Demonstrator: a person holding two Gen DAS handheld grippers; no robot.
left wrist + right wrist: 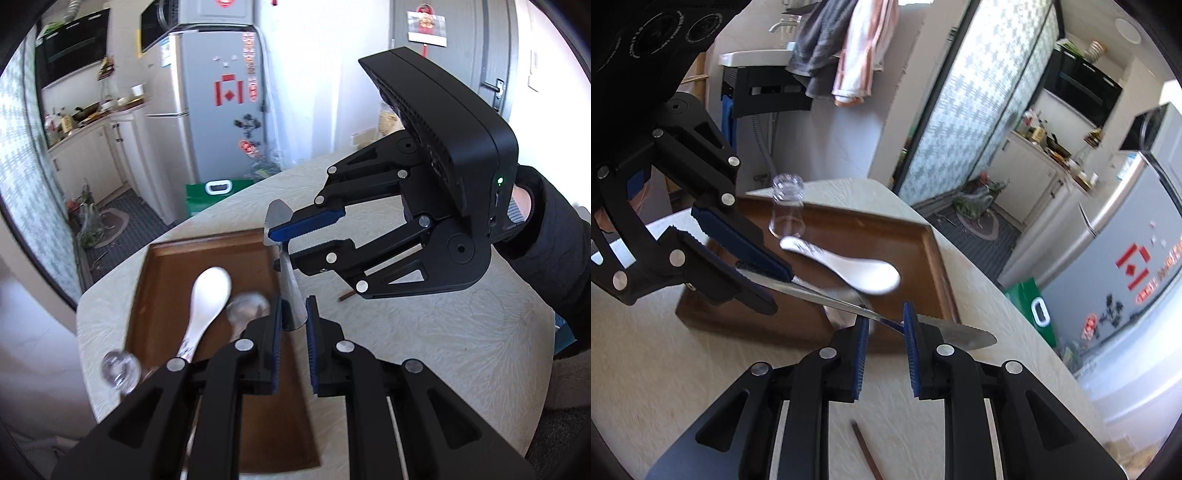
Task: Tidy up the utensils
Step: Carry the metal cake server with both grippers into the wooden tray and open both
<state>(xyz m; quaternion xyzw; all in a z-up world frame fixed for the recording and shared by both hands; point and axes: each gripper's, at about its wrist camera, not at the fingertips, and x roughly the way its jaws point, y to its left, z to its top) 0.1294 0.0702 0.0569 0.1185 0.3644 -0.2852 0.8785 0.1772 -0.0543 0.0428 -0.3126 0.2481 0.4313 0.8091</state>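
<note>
A table knife (291, 295) hangs in the air over the right-hand edge of the brown wooden tray (162, 273) in the left wrist view, running from lower centre up toward the middle of the frame. Both tools have it. The left gripper (293, 314), at the bottom of that frame, has its blue-padded fingers (275, 325) closed in on the handle end, with the metal pinched between them. The right gripper (282, 240), entering from the right, grips the knife nearer its serrated blade, whose rounded tip pokes out above the upper finger. In the right wrist view the same knife (827, 295) slants from centre left to lower right, with the blade tip past the right gripper (886, 325) fingers and the left gripper (764, 277) clamped on the handle at left.

Inside the tray (934, 258) lie a white ceramic spoon (849, 271) and a metal spoon (245, 310), which is blurred. A small clear glass (786, 206) stands at the tray's far corner in the right wrist view. A thin brown chopstick (866, 450) lies on the pale patterned tabletop (443, 332), well apart from the tray.
</note>
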